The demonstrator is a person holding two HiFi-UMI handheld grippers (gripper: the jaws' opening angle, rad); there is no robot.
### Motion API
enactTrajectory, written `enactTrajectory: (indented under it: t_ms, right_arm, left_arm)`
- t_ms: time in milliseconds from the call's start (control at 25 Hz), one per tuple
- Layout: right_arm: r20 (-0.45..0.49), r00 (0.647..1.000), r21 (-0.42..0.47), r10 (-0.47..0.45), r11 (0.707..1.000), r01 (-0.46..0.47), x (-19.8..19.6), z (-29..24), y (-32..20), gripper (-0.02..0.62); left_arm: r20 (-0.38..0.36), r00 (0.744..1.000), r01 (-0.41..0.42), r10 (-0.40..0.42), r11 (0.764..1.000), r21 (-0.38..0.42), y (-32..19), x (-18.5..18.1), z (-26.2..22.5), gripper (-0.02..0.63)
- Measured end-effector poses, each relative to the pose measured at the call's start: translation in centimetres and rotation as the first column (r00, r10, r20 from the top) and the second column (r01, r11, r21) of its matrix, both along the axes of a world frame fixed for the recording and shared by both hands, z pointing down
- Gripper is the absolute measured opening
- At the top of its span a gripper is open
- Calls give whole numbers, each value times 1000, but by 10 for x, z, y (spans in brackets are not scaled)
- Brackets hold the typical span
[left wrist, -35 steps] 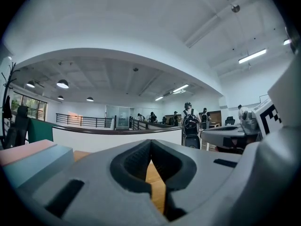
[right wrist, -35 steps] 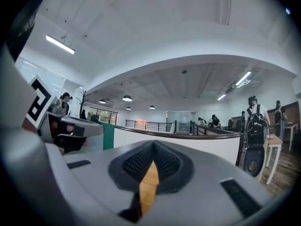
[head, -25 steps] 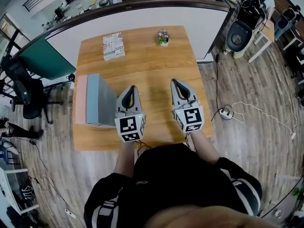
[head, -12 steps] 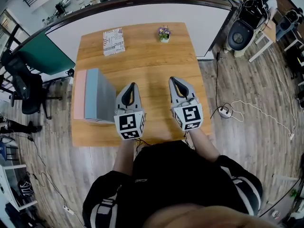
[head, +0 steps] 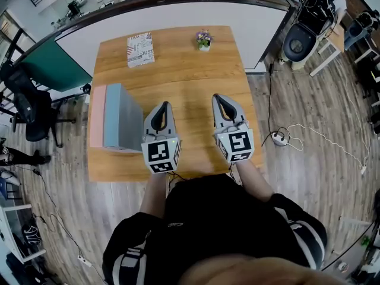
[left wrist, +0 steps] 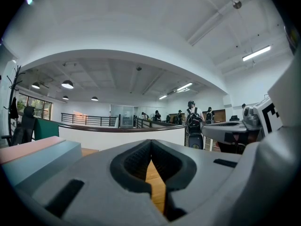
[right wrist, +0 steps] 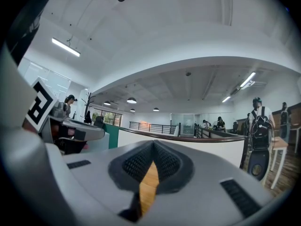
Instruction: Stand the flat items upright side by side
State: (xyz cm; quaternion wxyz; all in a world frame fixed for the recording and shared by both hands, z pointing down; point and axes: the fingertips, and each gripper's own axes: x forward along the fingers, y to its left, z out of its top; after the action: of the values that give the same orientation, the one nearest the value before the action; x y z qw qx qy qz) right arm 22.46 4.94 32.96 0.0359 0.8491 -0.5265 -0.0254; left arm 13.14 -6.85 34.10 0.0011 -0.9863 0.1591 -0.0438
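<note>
- Our left claw [head: 161, 106] and right claw [head: 221, 99] are both closed tight and empty, above the tabletop's [head: 190, 70] near edge.
- The printed book [head: 140, 49] lies flat by the far-left corner, ahead-left of the nearer left claw.

Bright even ceiling light; sharp; strong fisheye edges.

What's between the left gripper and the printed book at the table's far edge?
Nothing: in the head view, only bare wooden table separates the left gripper from the printed book.
</note>
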Motion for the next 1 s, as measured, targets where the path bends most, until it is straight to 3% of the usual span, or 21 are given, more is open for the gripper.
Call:
enactTrajectory:
  t_ms: [1000]
  right_arm:
    - [-11,1000,0,-27,1000,27,5,-1,-2,3]
  left_arm:
    - [-2,1000,30,-30,1000,-3,-4,3,4,0]
